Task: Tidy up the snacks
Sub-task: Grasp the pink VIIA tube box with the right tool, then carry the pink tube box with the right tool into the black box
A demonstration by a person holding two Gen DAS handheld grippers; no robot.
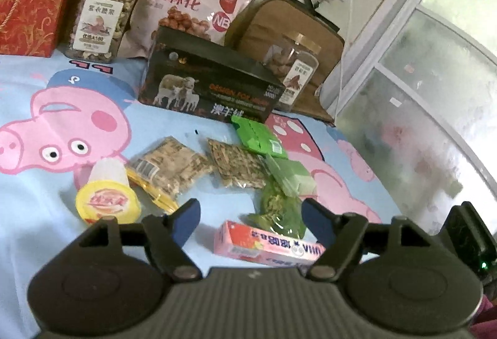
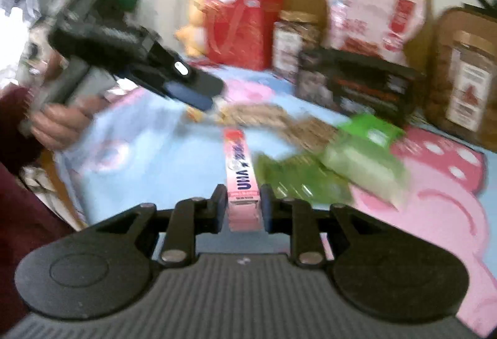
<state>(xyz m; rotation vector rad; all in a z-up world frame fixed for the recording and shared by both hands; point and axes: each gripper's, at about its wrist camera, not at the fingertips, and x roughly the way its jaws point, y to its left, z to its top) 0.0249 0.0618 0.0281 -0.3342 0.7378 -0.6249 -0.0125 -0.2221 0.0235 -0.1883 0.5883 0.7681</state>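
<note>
R gripper [image 2: 241, 205] jaws narrow, clamped on near end of pink box [image 2: 240, 165], which runs straight out ahead over the sheet [image 2: 161, 165]. L gripper [image 1: 250, 214] wide open, nothing between pads, hovering w/ pink box just below its R finger. Beyond: green packs [image 1: 279, 177], seed bags [image 1: 236, 165], cup [image 1: 107, 199], black box [image 1: 211, 84] farther back

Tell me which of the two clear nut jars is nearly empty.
The jar by the tan bag, right of the black box; the jar beside the red gift bag is packed full.
</note>
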